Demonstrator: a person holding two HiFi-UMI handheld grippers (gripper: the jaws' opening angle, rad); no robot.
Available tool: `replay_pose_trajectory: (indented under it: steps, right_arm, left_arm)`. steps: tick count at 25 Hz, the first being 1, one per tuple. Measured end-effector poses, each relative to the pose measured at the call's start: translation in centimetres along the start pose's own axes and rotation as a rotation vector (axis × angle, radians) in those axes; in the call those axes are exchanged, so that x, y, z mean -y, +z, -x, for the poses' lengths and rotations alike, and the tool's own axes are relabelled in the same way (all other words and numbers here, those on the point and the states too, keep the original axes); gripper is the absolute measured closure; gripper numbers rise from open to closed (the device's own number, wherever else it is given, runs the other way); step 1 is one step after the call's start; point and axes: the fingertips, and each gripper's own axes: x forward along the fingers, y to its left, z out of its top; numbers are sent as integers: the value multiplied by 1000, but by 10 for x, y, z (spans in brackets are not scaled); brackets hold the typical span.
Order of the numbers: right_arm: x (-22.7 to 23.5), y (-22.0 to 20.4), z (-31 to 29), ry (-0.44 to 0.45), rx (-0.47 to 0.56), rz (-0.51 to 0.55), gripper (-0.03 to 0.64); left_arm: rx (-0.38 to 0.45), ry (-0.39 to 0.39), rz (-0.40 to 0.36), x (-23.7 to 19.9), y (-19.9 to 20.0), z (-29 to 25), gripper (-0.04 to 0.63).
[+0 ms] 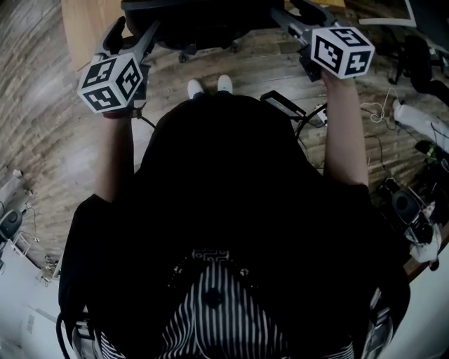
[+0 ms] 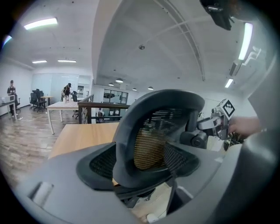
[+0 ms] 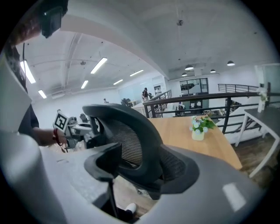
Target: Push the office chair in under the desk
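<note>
A black mesh office chair (image 1: 203, 21) stands in front of me at the top of the head view, its wheeled base (image 1: 188, 52) just past my shoes (image 1: 209, 85). The wooden desk (image 1: 88, 28) lies beyond it. My left gripper (image 1: 132, 34) reaches the chair's back on the left side and my right gripper (image 1: 295, 14) reaches it on the right. In the left gripper view the curved headrest (image 2: 153, 135) and the backrest's top edge fill the gap between the wide grey jaws of the left gripper (image 2: 144, 175). The right gripper (image 3: 144, 175) frames the chair (image 3: 127, 140) the same way. Nothing is clamped.
A small potted plant (image 3: 198, 127) stands on the desk top (image 3: 205, 144). Cables and equipment (image 1: 414, 203) crowd the floor at my right. A dark railing (image 3: 210, 103) runs behind the desk. Other desks and a person (image 2: 12, 94) are far off at the left.
</note>
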Motion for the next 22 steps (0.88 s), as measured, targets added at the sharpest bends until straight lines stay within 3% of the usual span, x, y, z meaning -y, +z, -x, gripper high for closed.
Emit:
replay_pose_trajectory:
  steps: [3,4,5,7,8,11,18,22]
  right_arm:
    - [-26,-10,34,58,43,10,347]
    - [-35,-17,40,70,31,55,382]
    - [-43,-24,45,79,15,90,474]
    - [-56,-33,50,91,10,93,583]
    - [-61,-34,52,94,21,78,615]
    - [-67,-28,52,85,53,100,617]
    - [-91,-11,36,178,113,78,617]
    - [-97,-12,39,189,105,91,617]
  left_arm:
    - [57,-97,-18,32,5,28,364]
    - [75,-139,-30,44,9,34,392]
    - [87,-178,-42,54,12,40,443]
    - [100,-253,-67,76,15,47,589]
    - [103,-287,-81,86,17,48,589]
    - [112,-355,-125,113,23,41,591]
    - [142,-411,-105,130,34,32,591]
    - [122,-441,-147,149,30,35,591]
